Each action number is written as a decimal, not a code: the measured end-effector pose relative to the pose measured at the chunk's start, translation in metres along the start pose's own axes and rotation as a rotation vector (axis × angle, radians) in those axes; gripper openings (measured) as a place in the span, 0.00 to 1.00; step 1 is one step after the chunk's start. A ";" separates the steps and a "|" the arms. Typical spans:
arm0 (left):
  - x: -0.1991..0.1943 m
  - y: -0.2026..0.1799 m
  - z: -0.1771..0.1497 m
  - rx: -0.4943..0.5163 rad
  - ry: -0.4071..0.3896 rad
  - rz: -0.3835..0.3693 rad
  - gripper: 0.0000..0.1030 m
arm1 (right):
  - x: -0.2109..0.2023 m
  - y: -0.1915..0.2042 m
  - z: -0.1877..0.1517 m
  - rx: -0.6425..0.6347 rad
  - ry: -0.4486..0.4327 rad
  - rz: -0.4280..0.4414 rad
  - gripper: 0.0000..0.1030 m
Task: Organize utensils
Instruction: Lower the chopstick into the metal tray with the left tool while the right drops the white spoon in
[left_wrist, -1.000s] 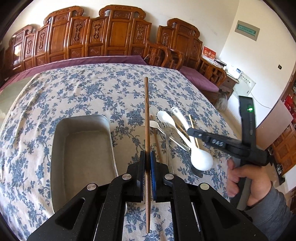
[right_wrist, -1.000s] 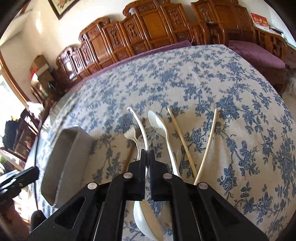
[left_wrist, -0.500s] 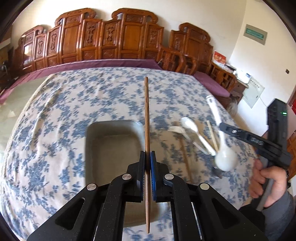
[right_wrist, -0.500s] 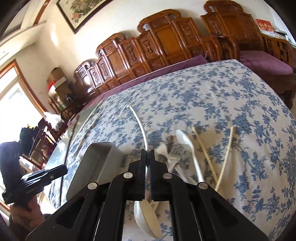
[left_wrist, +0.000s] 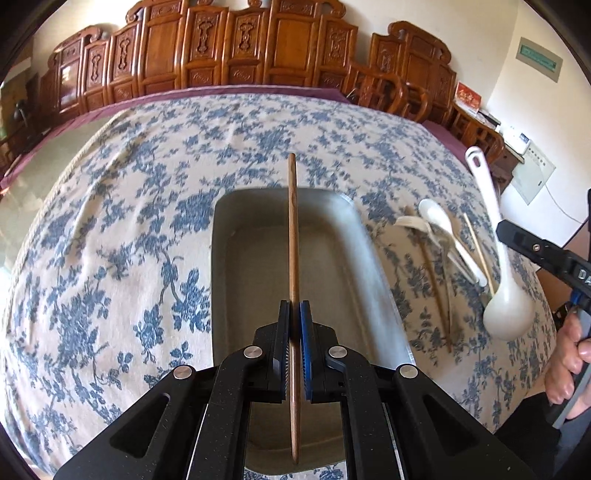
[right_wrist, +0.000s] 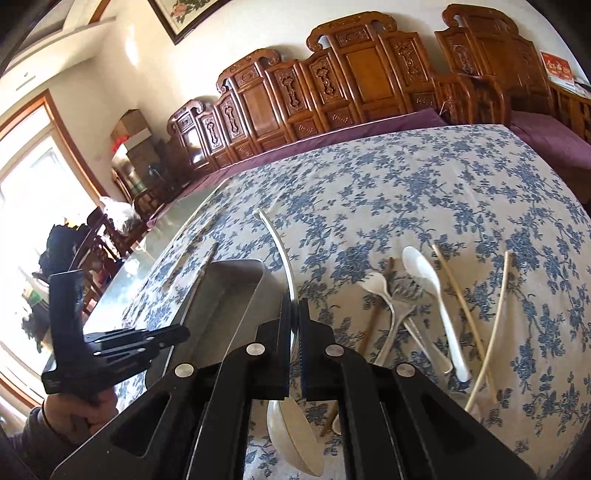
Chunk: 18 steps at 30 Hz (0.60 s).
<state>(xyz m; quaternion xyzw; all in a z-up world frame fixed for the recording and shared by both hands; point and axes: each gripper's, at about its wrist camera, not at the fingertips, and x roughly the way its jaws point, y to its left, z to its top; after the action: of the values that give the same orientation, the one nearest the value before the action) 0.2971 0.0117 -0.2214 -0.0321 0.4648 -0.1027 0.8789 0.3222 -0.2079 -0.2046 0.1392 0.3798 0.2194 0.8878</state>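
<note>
My left gripper (left_wrist: 294, 314) is shut on a dark wooden chopstick (left_wrist: 293, 236) and holds it lengthwise over the grey metal tray (left_wrist: 236, 266). My right gripper (right_wrist: 294, 306) is shut on the handle of a large white ladle (right_wrist: 275, 240), whose bowl (right_wrist: 293, 432) hangs below the fingers, just right of the tray (right_wrist: 221, 291). In the left wrist view the ladle (left_wrist: 508, 314) is in the air at the right. On the cloth lie a white spoon (right_wrist: 424, 273), a white fork (right_wrist: 378, 286), a metal fork (right_wrist: 406, 295), pale chopsticks (right_wrist: 458, 295) and a dark chopstick (left_wrist: 436, 288).
The table carries a blue floral cloth (left_wrist: 129, 221). Carved wooden chairs (left_wrist: 240, 48) line its far side. The table's right edge drops off near a cabinet (left_wrist: 532, 177). The left gripper body (right_wrist: 96, 350) and hand show at the tray's left in the right wrist view.
My left gripper moved left with the chopstick, from beside the tray to above its middle. My right gripper lifted the ladle off the utensil pile and swung toward the tray.
</note>
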 end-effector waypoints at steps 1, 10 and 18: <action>0.001 0.000 -0.001 -0.002 0.005 0.002 0.04 | 0.001 0.002 -0.001 -0.003 0.002 0.000 0.04; 0.005 0.006 -0.002 -0.019 0.023 0.015 0.04 | 0.008 0.015 -0.005 -0.010 0.019 -0.005 0.04; -0.020 0.012 0.000 -0.007 -0.041 0.022 0.04 | 0.015 0.050 -0.004 -0.031 0.024 0.022 0.04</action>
<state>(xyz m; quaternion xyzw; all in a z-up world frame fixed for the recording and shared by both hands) 0.2882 0.0277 -0.2069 -0.0325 0.4472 -0.0908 0.8892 0.3141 -0.1572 -0.1955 0.1271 0.3855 0.2365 0.8828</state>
